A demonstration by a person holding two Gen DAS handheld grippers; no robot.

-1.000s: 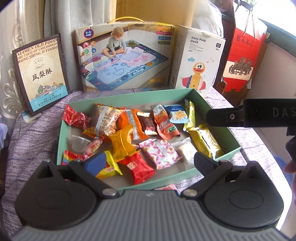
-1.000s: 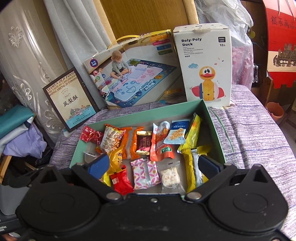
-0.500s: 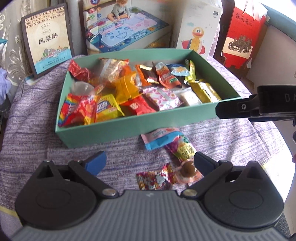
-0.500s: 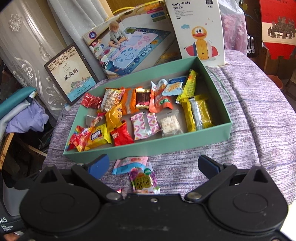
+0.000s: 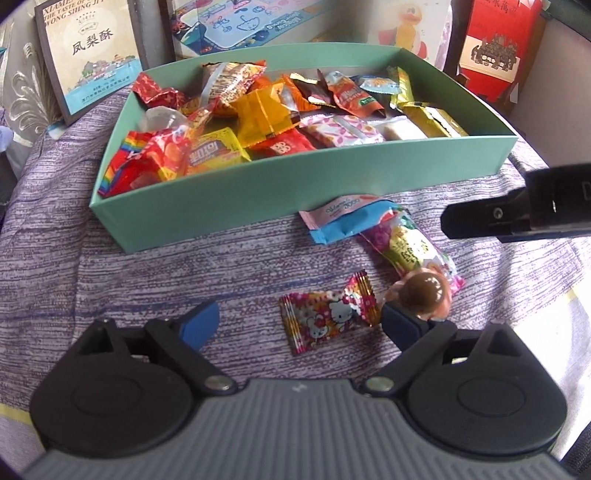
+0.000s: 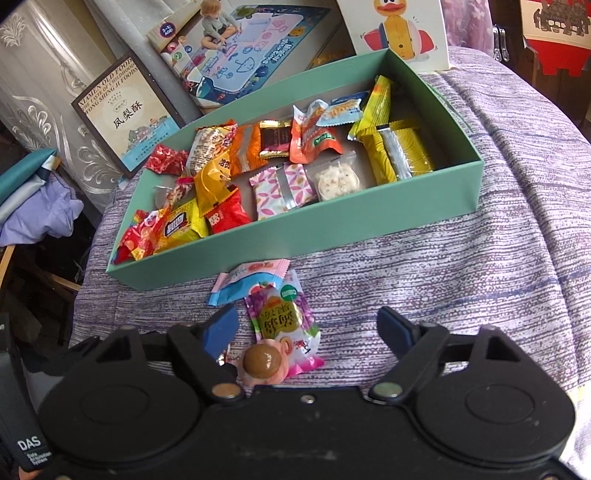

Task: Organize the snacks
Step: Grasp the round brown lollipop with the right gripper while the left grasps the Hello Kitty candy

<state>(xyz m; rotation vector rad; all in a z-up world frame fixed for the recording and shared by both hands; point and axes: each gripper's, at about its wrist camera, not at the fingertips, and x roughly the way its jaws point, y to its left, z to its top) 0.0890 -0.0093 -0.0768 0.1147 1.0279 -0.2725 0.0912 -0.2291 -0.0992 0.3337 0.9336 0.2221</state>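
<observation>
A green box (image 5: 258, 206) full of wrapped snacks stands on the purple cloth. In front of it lie loose snacks. A Hello Kitty candy (image 5: 328, 314) lies between the jaws of my left gripper (image 5: 301, 325), which are closing, the pads not pressing it. A purple packet (image 6: 280, 317) lies between the jaws of my right gripper (image 6: 308, 328), also closing and not touching it. A brown ball candy (image 6: 262, 362) in a pink cup sits at that packet's near end. A pink-and-blue packet (image 6: 251, 280) rests against the green box (image 6: 369, 236).
Behind the box stand a pineapple-cake box (image 5: 88, 51), a drawing-mat box (image 6: 251, 48), a duck toy box (image 6: 399, 33) and a red bag (image 5: 495, 44). The right tool's black side (image 5: 517, 218) juts in at the right. Folded clothes (image 6: 33, 206) lie left of the table.
Both grippers have come down and tilted toward the cloth in front of the box. The loose snacks now lie between the jaws, and both pairs of jaws have narrowed, the right more.
</observation>
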